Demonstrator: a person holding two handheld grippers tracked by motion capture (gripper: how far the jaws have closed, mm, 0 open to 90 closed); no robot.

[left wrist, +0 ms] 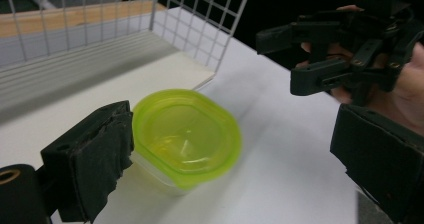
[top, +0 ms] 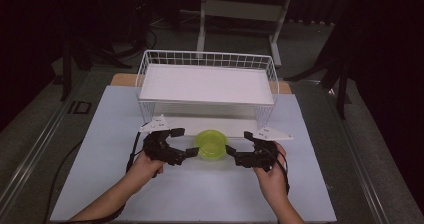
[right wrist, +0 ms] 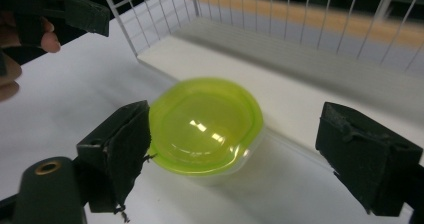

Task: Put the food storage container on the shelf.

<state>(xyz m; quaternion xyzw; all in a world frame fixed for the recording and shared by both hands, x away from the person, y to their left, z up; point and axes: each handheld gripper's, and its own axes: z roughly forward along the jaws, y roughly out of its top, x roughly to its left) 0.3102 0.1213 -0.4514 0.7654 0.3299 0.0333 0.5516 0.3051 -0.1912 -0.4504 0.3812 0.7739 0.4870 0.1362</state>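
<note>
Sitting on the pale blue surface (top: 200, 184), just in front of the white wire basket rack (top: 207, 79), is the small clear plastic tub with a lime green lid (top: 211, 144), and you have one tool on each side of it. Your left gripper (top: 180, 144) has its fingers spread wide, and one soft black pad (left wrist: 95, 154) looks like it is touching the lid's edge. Your right gripper (top: 239, 149) also has its fingers wide apart, with one pad (right wrist: 122, 144) right next to the lid (right wrist: 202, 126) and the other well away. I think the job now is to get a good hold of the tub. Pick one gripper to grab it and move that one in so the tub sits between both pads. Close slowly and squeeze gently, because the thin tub could bend or slide away. Keep the tub flat as you lift it.
</note>
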